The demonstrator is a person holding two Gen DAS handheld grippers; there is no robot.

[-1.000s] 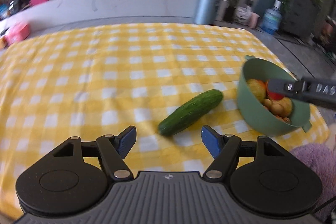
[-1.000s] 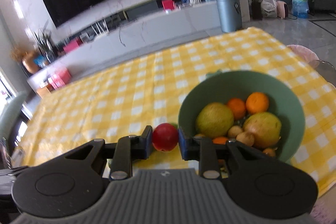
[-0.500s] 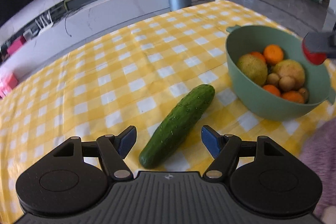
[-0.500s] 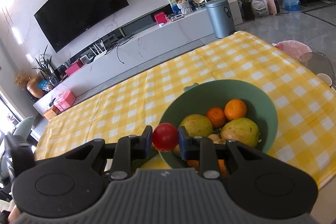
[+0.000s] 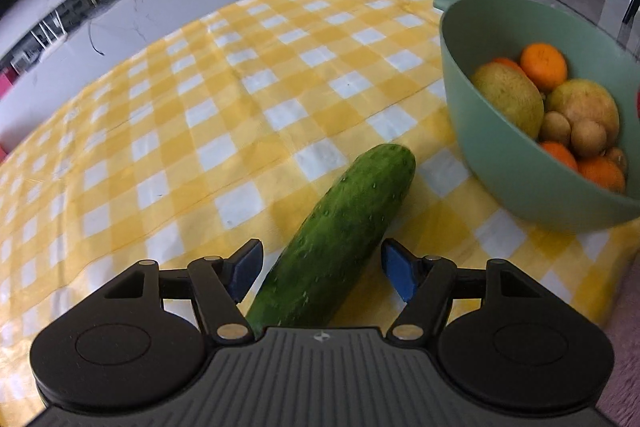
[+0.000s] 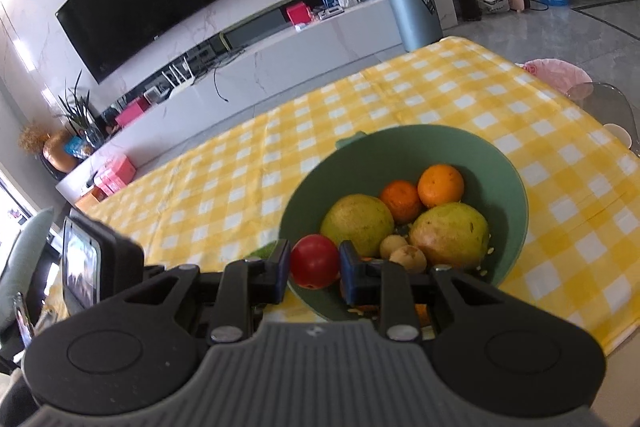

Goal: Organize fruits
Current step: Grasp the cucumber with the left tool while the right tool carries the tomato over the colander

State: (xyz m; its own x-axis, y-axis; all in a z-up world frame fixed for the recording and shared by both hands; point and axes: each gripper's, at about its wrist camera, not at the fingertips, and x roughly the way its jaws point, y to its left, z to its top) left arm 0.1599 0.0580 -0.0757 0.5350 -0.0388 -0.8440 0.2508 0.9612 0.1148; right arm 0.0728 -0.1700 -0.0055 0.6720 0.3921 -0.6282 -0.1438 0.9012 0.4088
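Green, bumpy-skinned cucumber (image 5: 340, 227) lying on the yellow-and-white checked tablecloth (image 5: 200, 115), long axis running from 7 o'clock to 1 o'clock, near end between the blue pads of the left gripper (image 5: 322, 269). Jaws closing but pads not yet touching the skin — gaps visible on both sides; straddled near one end, probably for a lift toward the bowl. Sage-green plastic bowl (image 5: 500, 155) at 3 o'clock of the cucumber, close beside but apart, holding oranges, two yellow-green pear-like fruits and small brown round fruits.

Right gripper (image 6: 314, 263) clamped tight on a small red round fruit (image 6: 314, 261), held over the near rim of the bowl — apparently poised for release inside.

Left wrist view alone: the cucumber's full length and its gap to the bowl; of the red fruit, only a sliver at the frame's right edge. Right wrist view alone: the grip on the red fruit, the bowl's whole interior; of the cucumber, merely a green scrap at 9 o'clock of the bowl.
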